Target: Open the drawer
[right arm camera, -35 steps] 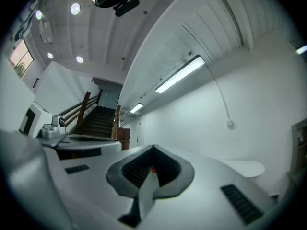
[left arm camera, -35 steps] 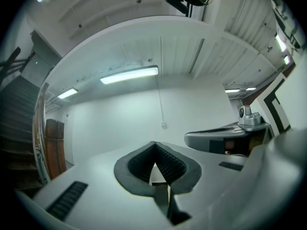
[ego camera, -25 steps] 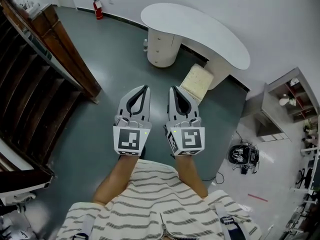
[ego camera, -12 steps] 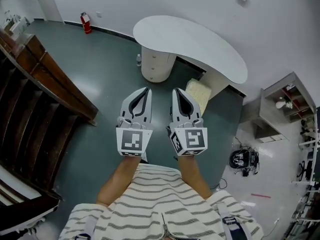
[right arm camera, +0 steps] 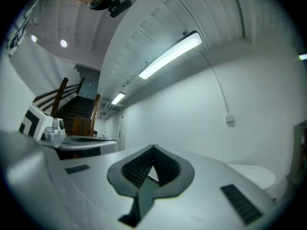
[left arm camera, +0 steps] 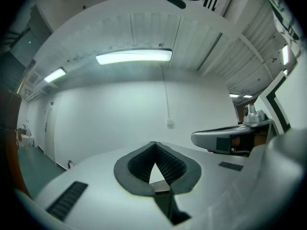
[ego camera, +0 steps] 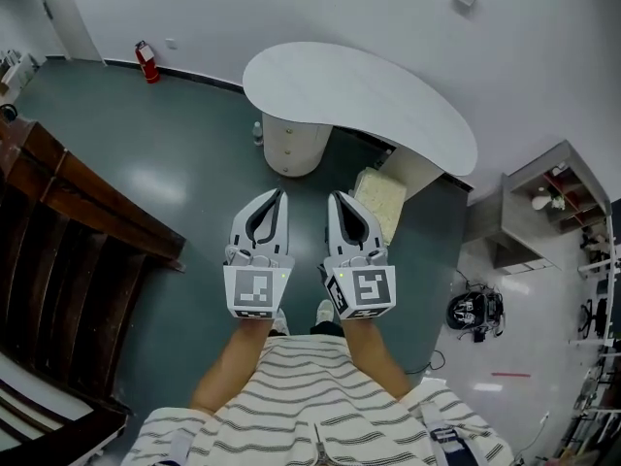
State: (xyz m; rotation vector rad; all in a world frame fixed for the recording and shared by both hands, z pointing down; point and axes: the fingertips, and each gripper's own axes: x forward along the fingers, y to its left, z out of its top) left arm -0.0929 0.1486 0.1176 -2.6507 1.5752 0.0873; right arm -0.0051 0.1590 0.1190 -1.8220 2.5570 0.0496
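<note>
Above the floor (ego camera: 184, 124), tools (ego camera: 280, 194) (ego camera: 336, 197) closed, empty

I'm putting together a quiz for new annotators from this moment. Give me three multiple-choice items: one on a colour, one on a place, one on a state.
1. What colour is the desk top? A black; B red; C white.
2. Where is the fire extinguisher? A on the desk top; B on the floor by the wall; C hung from the ceiling.
3. How are the left gripper and right gripper? A both shut, empty; B both wide open; C both shut on a cloth.

Answers: C, the curved top is plain white; B, it stands on the green floor at the wall's foot; A, each gripper view shows the jaw tips together with nothing between them.
</note>
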